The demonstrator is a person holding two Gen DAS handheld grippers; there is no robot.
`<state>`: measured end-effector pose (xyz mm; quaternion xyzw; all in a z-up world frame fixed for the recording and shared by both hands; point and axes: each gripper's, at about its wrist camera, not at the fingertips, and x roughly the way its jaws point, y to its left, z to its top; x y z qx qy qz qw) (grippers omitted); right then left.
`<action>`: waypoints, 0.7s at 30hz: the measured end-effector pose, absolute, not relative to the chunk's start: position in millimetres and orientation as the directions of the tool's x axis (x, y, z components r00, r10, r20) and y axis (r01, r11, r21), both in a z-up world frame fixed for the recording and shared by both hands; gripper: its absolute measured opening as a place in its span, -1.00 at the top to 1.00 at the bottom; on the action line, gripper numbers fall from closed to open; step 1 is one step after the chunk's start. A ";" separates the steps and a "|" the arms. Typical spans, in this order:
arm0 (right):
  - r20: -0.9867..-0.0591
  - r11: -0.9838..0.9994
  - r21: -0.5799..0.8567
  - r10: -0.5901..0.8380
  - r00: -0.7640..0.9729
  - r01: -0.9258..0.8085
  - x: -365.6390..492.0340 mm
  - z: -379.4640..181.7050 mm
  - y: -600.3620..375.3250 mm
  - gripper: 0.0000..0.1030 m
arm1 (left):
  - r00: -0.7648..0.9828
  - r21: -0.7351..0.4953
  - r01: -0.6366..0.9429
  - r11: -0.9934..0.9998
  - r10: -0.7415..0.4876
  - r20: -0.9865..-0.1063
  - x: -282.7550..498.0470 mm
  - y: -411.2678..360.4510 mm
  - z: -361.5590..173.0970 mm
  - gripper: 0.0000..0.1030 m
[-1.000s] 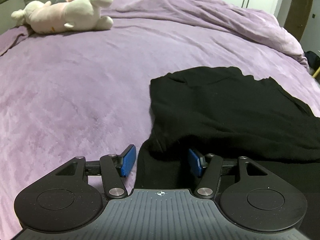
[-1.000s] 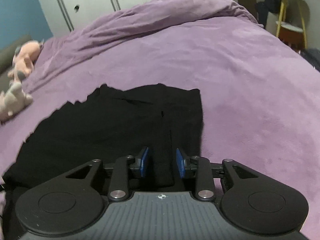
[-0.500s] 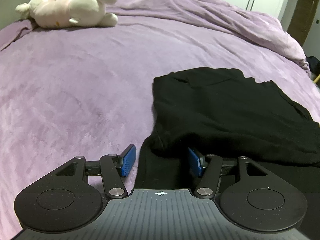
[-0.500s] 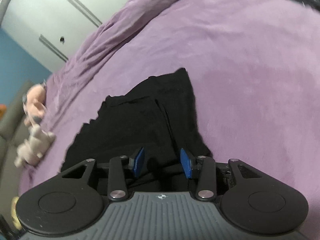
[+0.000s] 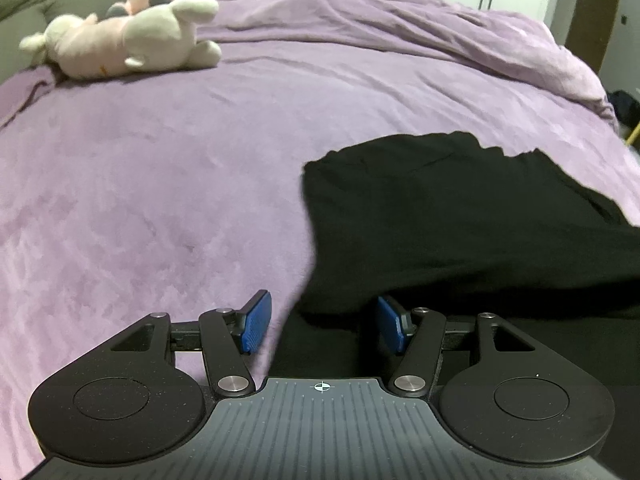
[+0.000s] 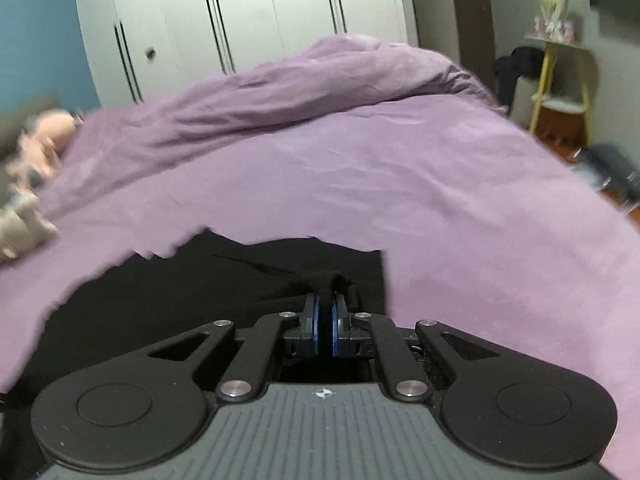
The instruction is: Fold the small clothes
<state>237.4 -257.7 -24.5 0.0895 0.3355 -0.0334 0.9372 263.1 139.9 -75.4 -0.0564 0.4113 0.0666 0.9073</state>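
A black garment (image 5: 460,216) lies on the purple bed cover (image 5: 160,184), partly folded, with an upper layer over a lower one. My left gripper (image 5: 324,320) is open, its blue pads either side of the garment's near left edge, which bulges between them. In the right wrist view the same black garment (image 6: 192,288) lies ahead and to the left. My right gripper (image 6: 325,312) is shut on a pinched ridge of the black cloth near its right edge.
Plush toys (image 5: 128,36) lie at the far left of the bed; they also show in the right wrist view (image 6: 36,152). A bunched purple duvet (image 6: 320,80) lies along the far side. White wardrobe doors (image 6: 240,20) stand behind. A yellow side table (image 6: 560,80) stands at right.
My right gripper has closed onto the black garment and tilted up toward the wardrobe. My left gripper stays open at the garment's left edge, moved slightly closer to it.
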 end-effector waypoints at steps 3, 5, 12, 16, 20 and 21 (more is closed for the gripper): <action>-0.724 0.982 0.139 0.014 0.690 0.126 245.8 -48.9 -265.1 0.89 | 0.634 -0.039 -0.164 0.986 0.075 -0.769 264.3 139.4 -79.6 -0.25; -0.703 0.984 0.138 0.018 0.711 0.112 239.1 -53.5 -267.0 0.89 | 0.637 -0.035 -0.159 0.987 0.075 -0.767 261.9 138.9 -79.6 -0.25; -0.692 0.971 0.205 0.053 0.720 0.126 233.6 -55.3 -277.2 0.88 | 0.624 -0.035 -0.194 0.980 0.096 -0.776 260.1 150.1 -76.6 -0.26; -0.715 0.978 0.161 0.025 0.699 0.130 230.8 -50.7 -272.7 0.78 | 0.606 0.000 -0.258 0.966 0.162 -0.779 258.1 160.5 -72.8 -0.28; -0.706 0.972 0.130 -0.047 0.707 0.195 225.3 -36.3 -268.7 0.36 | 0.615 -0.003 -0.274 0.962 0.173 -0.769 250.7 168.3 -59.0 -0.28; -0.695 0.966 0.161 -0.034 0.718 0.202 224.3 -33.3 -269.3 0.35 | 0.625 0.004 -0.269 0.963 0.177 -0.760 249.4 166.4 -53.9 -0.25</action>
